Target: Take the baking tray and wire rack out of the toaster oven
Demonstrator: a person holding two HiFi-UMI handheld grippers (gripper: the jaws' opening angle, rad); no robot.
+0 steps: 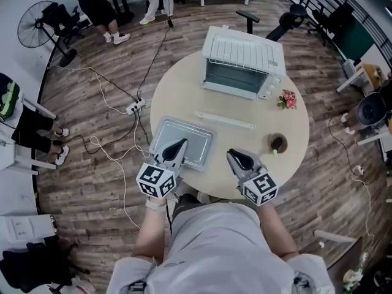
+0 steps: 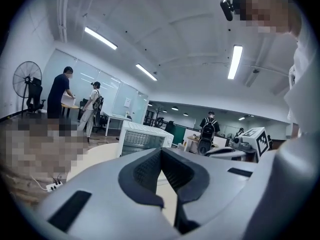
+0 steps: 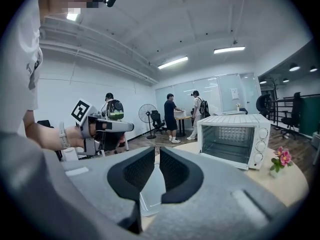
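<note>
left tongs [image 1: 182, 143] pressed together by the baking tray [image 1: 199, 136] on the round table [image 1: 245, 167], right tongs [image 1: 232, 154] closed on nothing too, toaster oven [image 1: 242, 63] at the far side

I can read no word, brand or number anywhere. The only signs are the black-and-white square markers on the cubes of my left gripper [image 1: 181, 144] and right gripper [image 1: 234, 155]. Any marks by the oven's [image 1: 245, 52] knobs are too small to read, and so is the sheet [image 2: 127, 102] on the glass wall.
</note>
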